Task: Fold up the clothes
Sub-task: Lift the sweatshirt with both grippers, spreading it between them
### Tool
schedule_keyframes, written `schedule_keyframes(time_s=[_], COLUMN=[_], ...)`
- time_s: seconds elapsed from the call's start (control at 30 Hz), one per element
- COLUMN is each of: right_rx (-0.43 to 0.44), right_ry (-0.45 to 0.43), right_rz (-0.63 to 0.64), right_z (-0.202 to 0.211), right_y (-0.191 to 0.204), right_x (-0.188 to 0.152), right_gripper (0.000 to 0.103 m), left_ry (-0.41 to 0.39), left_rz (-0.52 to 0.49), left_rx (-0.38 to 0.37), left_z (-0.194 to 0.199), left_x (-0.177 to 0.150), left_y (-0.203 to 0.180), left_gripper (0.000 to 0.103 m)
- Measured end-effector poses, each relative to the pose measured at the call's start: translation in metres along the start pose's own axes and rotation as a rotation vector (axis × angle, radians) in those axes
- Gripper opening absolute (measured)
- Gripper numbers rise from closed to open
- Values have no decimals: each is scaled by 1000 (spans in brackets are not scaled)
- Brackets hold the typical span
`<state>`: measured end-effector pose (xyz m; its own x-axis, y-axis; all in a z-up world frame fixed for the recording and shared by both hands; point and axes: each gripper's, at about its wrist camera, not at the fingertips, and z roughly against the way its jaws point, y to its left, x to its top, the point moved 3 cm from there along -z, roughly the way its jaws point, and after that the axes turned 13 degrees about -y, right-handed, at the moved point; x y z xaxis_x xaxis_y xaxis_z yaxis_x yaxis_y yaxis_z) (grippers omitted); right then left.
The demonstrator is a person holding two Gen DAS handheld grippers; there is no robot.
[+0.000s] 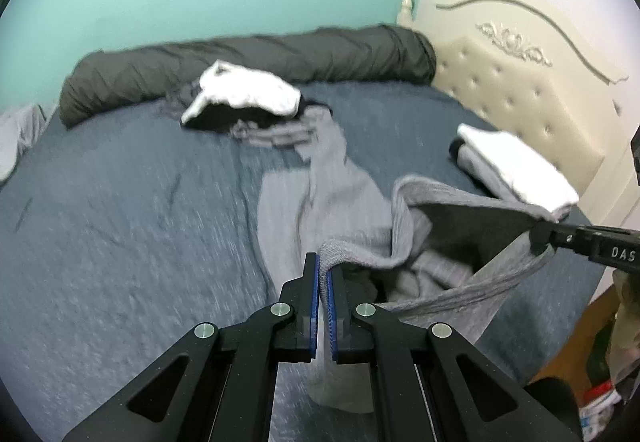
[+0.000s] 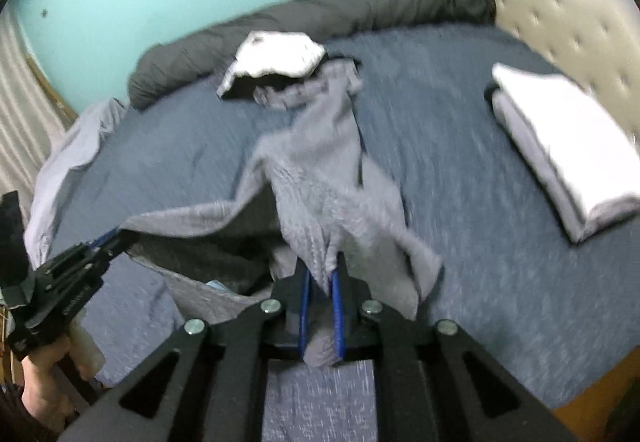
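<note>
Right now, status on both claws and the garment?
Left claw shut on grey garment edge. Right claw shut on bunched fabric. Garment half lifted off bed. Nothing in the way.

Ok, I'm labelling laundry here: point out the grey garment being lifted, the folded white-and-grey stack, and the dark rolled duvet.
Grey knit garment (image 2: pixel 320 193): right wrist view, middle of its hanging fabric.
Folded white-and-grey stack (image 2: pixel 568 145): right wrist view, white top layer.
Dark grey rolled duvet (image 1: pixel 248 61): left wrist view, roll's middle.
</note>
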<state>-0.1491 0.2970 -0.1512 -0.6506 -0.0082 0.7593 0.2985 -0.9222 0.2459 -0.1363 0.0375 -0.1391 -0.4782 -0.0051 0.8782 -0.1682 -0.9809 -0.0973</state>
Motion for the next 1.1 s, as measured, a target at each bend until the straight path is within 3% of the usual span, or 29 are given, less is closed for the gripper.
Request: schedule_keyframes(time_s=[0.17,0.33,0.67,0.93,1.1], right_rx=[50,79,128,151,171], right_ry=[-83,-217,-456,-578,-612], right_rz=[-12,45,152,216,221], right_z=[32,78,178,249,279], right_y=[17,47,109,148,162], right_x=[47,111,233,295,312], right_gripper=[8,8,8,8,8], left_ry=[-80,-182,-382,-472,-520], left_rz=[-8,7,-60,-70,-107], left_rx=[16,31,99,127,154], left_z=[28,68,162,229,268], left_x=[59,136,281,351,366], left_y=[1,7,6,4,-3], left_gripper=[3,3,3,3,3])
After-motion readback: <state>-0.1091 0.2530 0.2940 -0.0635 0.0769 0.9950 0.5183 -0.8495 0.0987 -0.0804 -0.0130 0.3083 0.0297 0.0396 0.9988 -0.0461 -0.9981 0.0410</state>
